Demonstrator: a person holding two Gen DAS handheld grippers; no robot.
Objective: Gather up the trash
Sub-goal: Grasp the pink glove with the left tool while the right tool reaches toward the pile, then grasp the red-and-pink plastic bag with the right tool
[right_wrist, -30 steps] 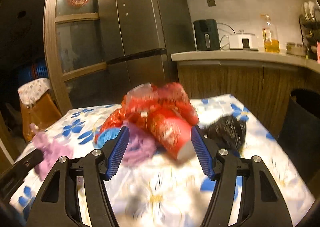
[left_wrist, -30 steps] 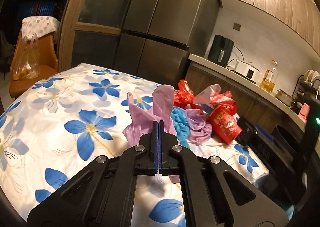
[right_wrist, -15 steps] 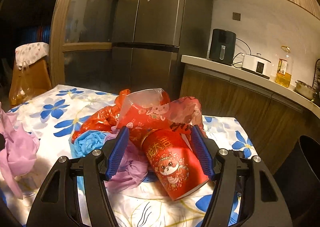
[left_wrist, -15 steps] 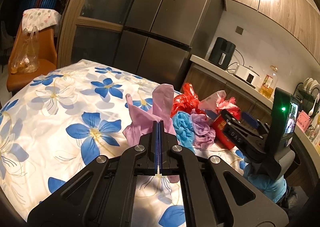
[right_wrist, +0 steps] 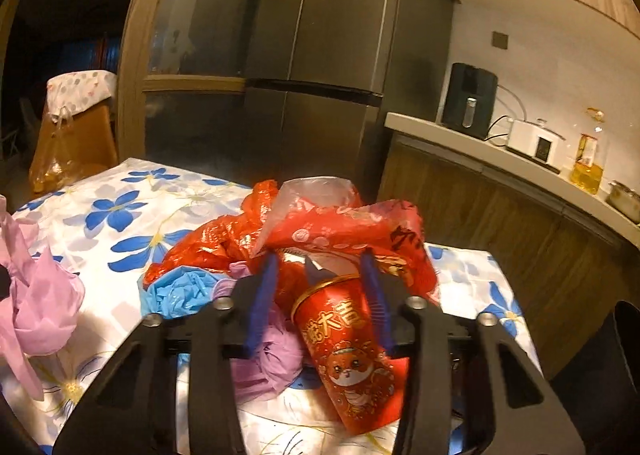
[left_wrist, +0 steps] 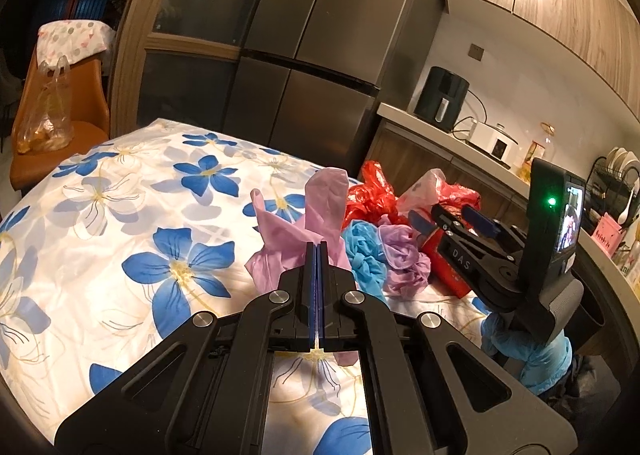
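We hold the left tool (left_wrist: 316, 275) fully closed, clamping a pink plastic bag (left_wrist: 316, 211) above the flowered counter (left_wrist: 120, 215). The right tool (right_wrist: 320, 295) has just been closing around the red paper cup (right_wrist: 348, 347), which lies tilted at the near right of the trash pile (right_wrist: 280, 239); whether its pads press the cup, we cannot tell.
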